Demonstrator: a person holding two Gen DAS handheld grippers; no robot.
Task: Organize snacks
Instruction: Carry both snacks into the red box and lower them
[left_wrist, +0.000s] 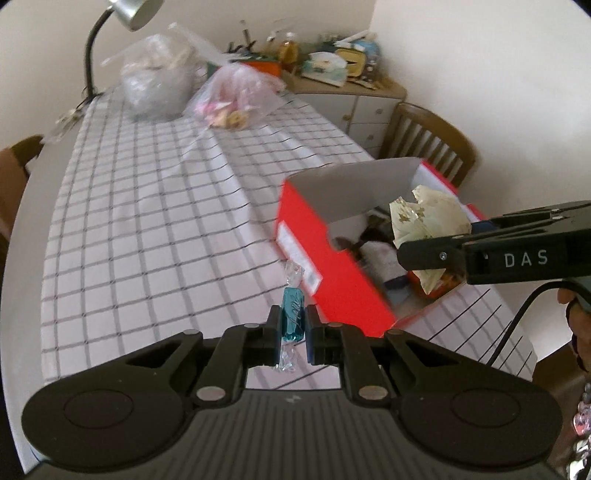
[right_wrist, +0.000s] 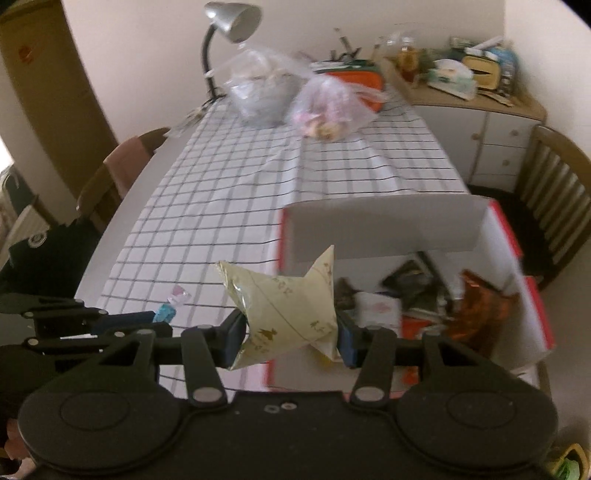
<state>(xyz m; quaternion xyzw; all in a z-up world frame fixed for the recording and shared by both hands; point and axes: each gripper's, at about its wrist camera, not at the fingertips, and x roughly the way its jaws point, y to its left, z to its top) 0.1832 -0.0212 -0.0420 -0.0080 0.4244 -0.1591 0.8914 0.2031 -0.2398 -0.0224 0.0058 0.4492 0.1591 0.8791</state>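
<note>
Your left gripper (left_wrist: 292, 325): jaws nearly closed, pinching teal twist-wrapped candy (left_wrist: 293, 317) by its middle, crinkly clear ends free, above checked tablecloth (left_wrist: 147, 221) beside red cardboard box (left_wrist: 332, 280). Your right gripper (right_wrist: 291, 332): jaws partway open, clamping puffy cream foil packet (right_wrist: 288, 306), pointed corners, over box holding mixed snack wrappers (right_wrist: 424, 295). Two clear plastic bags (left_wrist: 236, 96) at far end.

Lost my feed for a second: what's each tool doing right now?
Left tool: closed on the teal wrapped candy.
Right tool: closed on the cream snack packet, near the red box.
</note>
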